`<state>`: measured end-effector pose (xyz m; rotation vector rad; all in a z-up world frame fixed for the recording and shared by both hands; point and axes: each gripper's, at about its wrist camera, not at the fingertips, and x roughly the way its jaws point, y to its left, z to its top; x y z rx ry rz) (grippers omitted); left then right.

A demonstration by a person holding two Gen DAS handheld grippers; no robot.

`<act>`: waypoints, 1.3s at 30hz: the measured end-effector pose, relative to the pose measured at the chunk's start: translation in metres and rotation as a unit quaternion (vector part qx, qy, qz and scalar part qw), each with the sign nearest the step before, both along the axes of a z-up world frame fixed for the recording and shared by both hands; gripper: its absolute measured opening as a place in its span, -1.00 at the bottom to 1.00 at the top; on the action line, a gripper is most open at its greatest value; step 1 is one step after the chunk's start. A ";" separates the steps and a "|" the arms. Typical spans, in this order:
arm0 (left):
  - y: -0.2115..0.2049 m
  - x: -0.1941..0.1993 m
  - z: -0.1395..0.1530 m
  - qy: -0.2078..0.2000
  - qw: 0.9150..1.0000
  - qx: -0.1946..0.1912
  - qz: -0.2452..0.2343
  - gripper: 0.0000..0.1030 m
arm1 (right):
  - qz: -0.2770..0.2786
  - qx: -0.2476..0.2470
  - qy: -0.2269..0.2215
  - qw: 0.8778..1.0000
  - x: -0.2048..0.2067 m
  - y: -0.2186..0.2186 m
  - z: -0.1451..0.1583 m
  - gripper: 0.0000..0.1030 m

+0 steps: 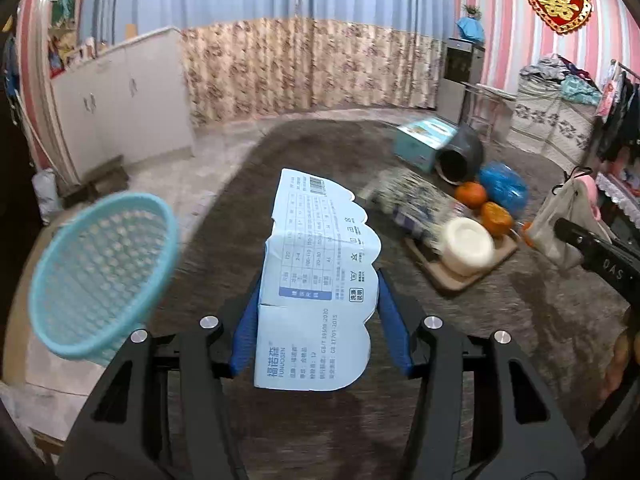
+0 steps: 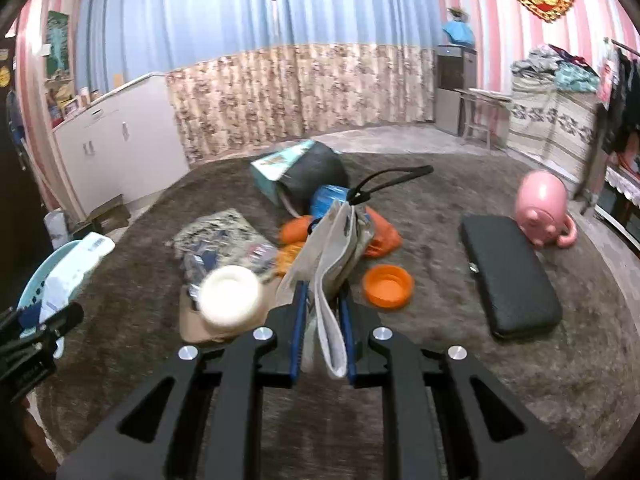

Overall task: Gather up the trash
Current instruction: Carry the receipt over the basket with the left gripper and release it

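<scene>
My left gripper (image 1: 318, 316) is shut on a pale blue flattened carton (image 1: 316, 260) with a barcode and printed tables, and holds it up over the brown rug. A light blue mesh basket (image 1: 100, 272) is close on its left. My right gripper (image 2: 324, 320) is shut on a crumpled grey-white wrapper (image 2: 336, 248) with a black looped cord on top, lifted above the clutter. In the right wrist view the carton (image 2: 86, 258) and the basket (image 2: 30, 292) show at the far left.
A brown tray (image 1: 460, 276) carries a white bowl (image 1: 468, 246), oranges (image 1: 472, 194) and a patterned packet. Behind it lie a tipped dark bin (image 1: 460, 158), a teal box (image 1: 424, 140) and a blue bag (image 1: 504, 188). An orange lid (image 2: 388, 286), black case (image 2: 510, 276) and pink toy (image 2: 542, 208) are on the rug.
</scene>
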<state>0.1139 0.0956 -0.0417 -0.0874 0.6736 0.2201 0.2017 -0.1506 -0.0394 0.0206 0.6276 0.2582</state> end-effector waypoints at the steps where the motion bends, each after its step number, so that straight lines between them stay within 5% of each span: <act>1: 0.007 -0.003 0.004 -0.003 1.000 -0.001 0.005 0.03 | 0.008 -0.001 -0.004 1.000 0.000 0.008 0.004 -0.68; 9: 0.071 -0.024 0.042 -0.037 0.997 0.018 0.059 0.03 | 0.080 -0.007 -0.034 0.996 0.000 0.078 0.036 -0.68; 18: 0.143 -0.039 0.043 -0.029 0.991 0.023 0.128 0.03 | 0.184 -0.011 -0.064 0.981 -0.004 0.184 0.070 -0.68; 29: 0.208 -0.047 0.021 -0.013 0.983 0.021 0.183 0.03 | 0.285 -0.019 -0.033 0.958 -0.004 0.294 0.051 -0.68; 39: 0.234 -0.035 -0.008 0.002 0.981 0.018 0.195 0.03 | 0.302 -0.016 0.000 0.953 0.008 0.320 0.015 -0.68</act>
